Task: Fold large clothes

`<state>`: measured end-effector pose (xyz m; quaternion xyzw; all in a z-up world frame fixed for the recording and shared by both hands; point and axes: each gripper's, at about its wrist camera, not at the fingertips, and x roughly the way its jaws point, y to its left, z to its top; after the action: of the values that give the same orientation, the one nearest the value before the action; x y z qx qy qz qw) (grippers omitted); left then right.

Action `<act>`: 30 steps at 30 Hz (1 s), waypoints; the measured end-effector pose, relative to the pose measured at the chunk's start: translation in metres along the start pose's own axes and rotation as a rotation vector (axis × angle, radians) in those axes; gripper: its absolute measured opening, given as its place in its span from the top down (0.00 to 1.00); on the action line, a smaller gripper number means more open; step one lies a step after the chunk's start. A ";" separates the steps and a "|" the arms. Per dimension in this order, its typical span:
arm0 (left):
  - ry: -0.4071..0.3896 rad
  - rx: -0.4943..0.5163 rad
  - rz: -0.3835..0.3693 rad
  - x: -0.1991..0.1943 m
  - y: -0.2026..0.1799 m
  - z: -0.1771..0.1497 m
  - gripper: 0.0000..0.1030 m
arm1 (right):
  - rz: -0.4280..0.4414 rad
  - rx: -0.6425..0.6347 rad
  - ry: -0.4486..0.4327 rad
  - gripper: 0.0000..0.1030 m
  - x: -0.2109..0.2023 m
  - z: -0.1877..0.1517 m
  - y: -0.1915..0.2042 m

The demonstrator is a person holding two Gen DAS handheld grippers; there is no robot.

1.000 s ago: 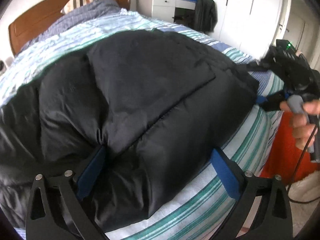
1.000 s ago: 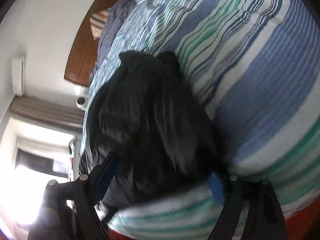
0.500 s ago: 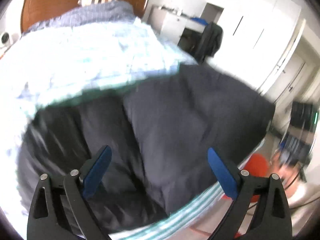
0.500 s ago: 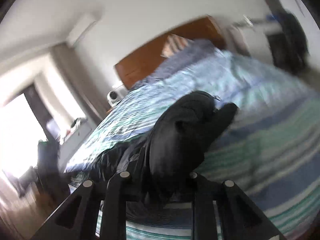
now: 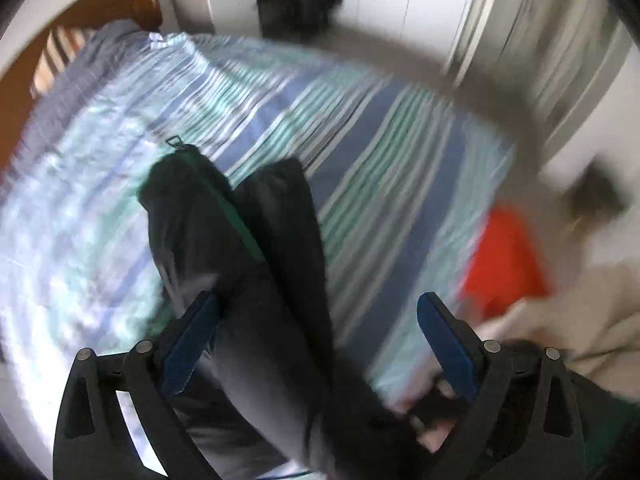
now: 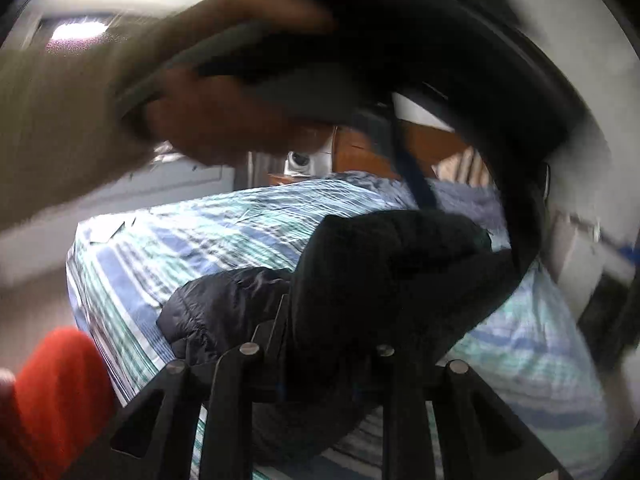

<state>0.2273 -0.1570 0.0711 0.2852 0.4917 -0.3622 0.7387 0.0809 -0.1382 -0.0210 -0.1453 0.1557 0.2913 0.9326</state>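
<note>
Black jacket (image 6: 384,280) hung bunched above the striped bedspread (image 5: 400,168), clamped in the right gripper (image 6: 316,360) at six o'clock. Left gripper (image 5: 316,344) stood wide apart; jacket passed between its fingers, unpinched. Views blurred.

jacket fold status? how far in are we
Done: little that shows; no finished fold is visible. In hand: the right gripper is shut on a bunch of the black jacket, lifted off the striped bed cover. The left gripper is open, jacket fabric passing loosely between its fingers. Left: lay the jacket back down, make the folds and flatten it. Motion blur hides finer detail.
</note>
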 end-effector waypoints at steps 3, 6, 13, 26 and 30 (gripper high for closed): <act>0.110 0.039 0.139 0.027 -0.008 -0.003 0.05 | 0.013 -0.043 -0.001 0.78 0.001 0.001 0.015; 0.150 -0.042 0.190 0.038 0.008 -0.008 0.64 | 0.014 -0.057 -0.005 0.78 -0.003 -0.003 0.020; 0.047 -0.337 0.133 0.020 0.081 -0.046 0.78 | 0.119 0.031 -0.021 0.52 -0.009 0.002 0.007; -0.008 -0.653 0.087 0.036 0.197 -0.200 0.76 | 0.187 0.309 0.138 0.59 0.043 -0.009 -0.045; -0.036 -0.723 0.069 0.046 0.216 -0.235 0.74 | 0.250 0.296 0.197 0.59 0.081 -0.003 -0.028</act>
<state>0.2934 0.1383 -0.0408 0.0155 0.5651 -0.1448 0.8121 0.1603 -0.1205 -0.0491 -0.0142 0.3041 0.3631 0.8806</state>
